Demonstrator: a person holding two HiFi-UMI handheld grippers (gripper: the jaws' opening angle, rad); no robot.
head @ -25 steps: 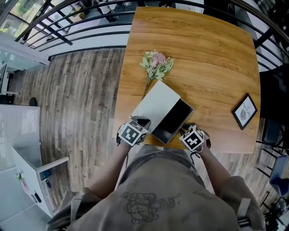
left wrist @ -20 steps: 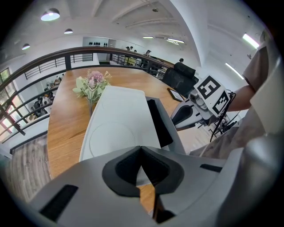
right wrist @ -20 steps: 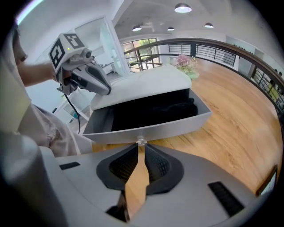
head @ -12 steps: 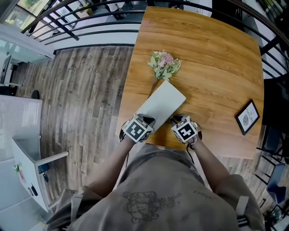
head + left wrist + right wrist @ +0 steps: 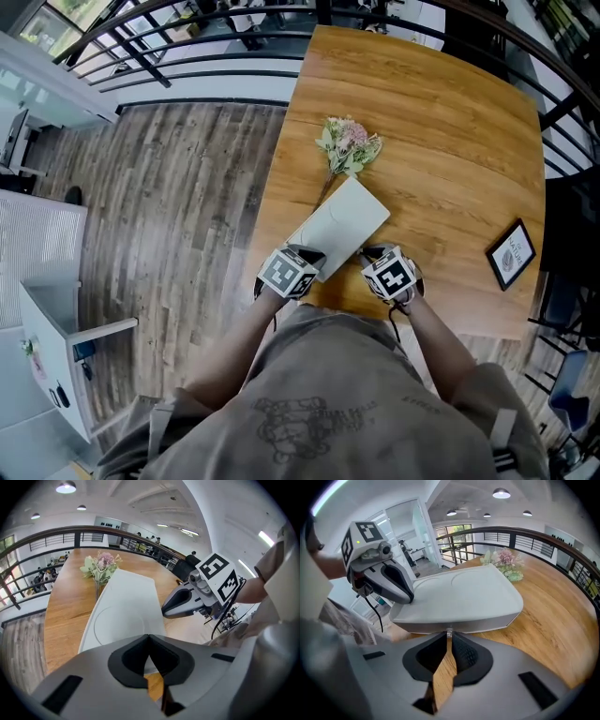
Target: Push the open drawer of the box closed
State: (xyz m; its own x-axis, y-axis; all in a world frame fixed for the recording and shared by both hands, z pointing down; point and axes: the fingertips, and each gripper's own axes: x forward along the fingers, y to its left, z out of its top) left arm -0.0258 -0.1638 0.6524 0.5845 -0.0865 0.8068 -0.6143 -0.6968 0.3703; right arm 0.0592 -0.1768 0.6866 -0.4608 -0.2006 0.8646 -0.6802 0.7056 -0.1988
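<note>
The white box (image 5: 339, 223) lies slantwise on the wooden table (image 5: 450, 141), and its drawer sits flush, with no dark opening showing. My left gripper (image 5: 302, 253) is shut at the box's near left corner, its tips meeting in front of the box (image 5: 126, 606). My right gripper (image 5: 373, 251) is at the near right side. Its jaws have just been closing and now meet, nothing between them, right at the lower edge of the box (image 5: 464, 599). Each gripper shows in the other's view: the right gripper (image 5: 187, 603) and the left gripper (image 5: 389, 581).
A small bunch of pink flowers (image 5: 349, 145) lies just beyond the box's far end. A black picture frame (image 5: 511, 253) lies near the table's right edge. A dark railing (image 5: 187, 37) runs behind the table, with wooden floor to the left.
The drawer that stuck out dark on the box's right side has slid in flush. My right gripper moved left up to the box. The left gripper stayed put.
</note>
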